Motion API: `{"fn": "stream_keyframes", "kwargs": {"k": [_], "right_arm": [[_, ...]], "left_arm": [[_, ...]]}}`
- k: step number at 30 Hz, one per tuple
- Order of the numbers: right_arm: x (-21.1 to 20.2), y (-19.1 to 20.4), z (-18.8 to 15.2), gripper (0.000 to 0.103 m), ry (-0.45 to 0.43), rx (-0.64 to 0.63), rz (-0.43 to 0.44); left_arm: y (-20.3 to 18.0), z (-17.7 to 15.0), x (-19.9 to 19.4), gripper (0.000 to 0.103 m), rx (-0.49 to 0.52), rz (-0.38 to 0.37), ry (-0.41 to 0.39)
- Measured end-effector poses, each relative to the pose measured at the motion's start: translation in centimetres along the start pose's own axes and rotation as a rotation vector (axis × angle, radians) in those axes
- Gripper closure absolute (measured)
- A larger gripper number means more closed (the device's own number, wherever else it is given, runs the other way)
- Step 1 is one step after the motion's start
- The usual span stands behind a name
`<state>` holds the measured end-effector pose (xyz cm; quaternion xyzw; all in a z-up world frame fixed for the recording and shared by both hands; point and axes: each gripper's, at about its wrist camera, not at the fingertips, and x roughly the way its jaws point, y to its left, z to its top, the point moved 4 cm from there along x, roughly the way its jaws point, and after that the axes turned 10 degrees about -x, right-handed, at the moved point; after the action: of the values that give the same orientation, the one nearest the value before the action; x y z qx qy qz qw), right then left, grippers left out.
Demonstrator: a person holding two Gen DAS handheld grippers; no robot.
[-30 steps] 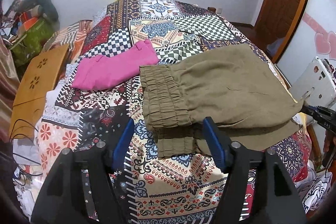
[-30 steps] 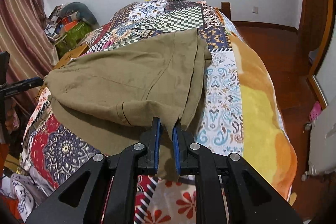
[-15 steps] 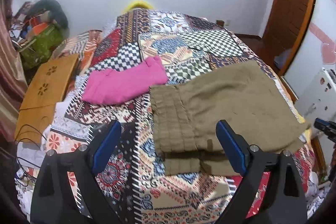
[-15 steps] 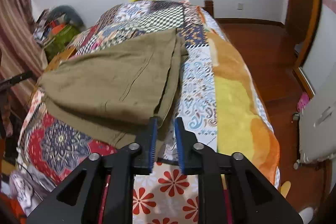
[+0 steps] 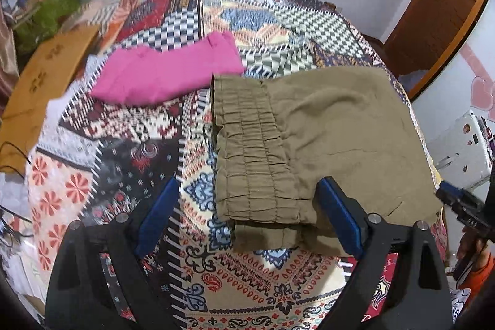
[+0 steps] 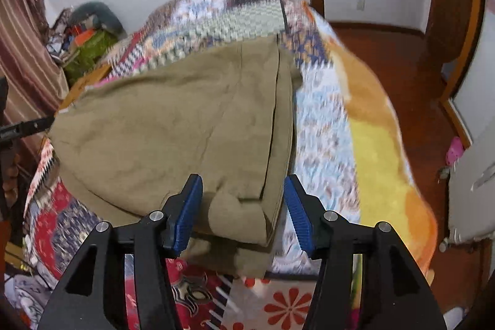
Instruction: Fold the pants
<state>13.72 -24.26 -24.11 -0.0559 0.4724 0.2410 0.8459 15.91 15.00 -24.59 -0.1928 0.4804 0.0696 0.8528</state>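
Olive-green pants (image 5: 324,138) lie folded on the patterned bedspread (image 5: 148,129), elastic waistband toward my left gripper. My left gripper (image 5: 247,215) stands wide open above the waistband's near corner, nothing pressed between its blue pads (image 5: 338,215). In the right wrist view the pants' leg end (image 6: 185,126) rests on the bed, its near corner lying loose between the jaws of my right gripper (image 6: 243,209). Those jaws are opening, and the pads (image 6: 295,212) do not press on the cloth. The right gripper's tip (image 5: 458,200) shows at the far right of the left wrist view.
A folded pink garment (image 5: 167,70) lies beyond the waistband. A wooden board (image 5: 40,76) and piled clutter (image 5: 49,5) sit to the left of the bed. The bed's right side drops to a wooden floor (image 6: 402,76); a white appliance (image 5: 464,153) stands there.
My right gripper has let go of the leg-end corner and spread its jaws. My left gripper widened further and came down closer to the waistband. The pants now lie flatter.
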Motion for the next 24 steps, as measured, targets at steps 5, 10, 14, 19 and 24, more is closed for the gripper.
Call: {"fn": "stream_keyframes", "kwargs": {"k": [5, 10, 14, 19, 24], "right_arm": [[0.0, -0.4, -2.1, 0.052, 0.031, 0.061, 0.038], [-0.4, 0.0, -2.8, 0.058, 0.032, 0.087, 0.071], [-0.5, 0.2, -2.7, 0.079, 0.022, 0.068, 0.045], [-1.1, 0.0, -2.5, 0.09, -0.011, 0.054, 0.027], [-1.8, 0.4, -1.8, 0.092, -0.05, 0.027, 0.004]], "left_arm": [[-0.1, -0.8, 0.5, 0.011, -0.007, -0.025, 0.025], [-1.0, -1.6, 1.1, 0.011, 0.026, -0.038, 0.043], [-1.3, -1.9, 1.3, 0.018, 0.046, -0.035, 0.039], [-1.6, -1.9, 0.5, 0.034, 0.081, -0.038, 0.013], [-1.2, -1.7, -0.2, 0.045, 0.076, -0.045, 0.009]]}}
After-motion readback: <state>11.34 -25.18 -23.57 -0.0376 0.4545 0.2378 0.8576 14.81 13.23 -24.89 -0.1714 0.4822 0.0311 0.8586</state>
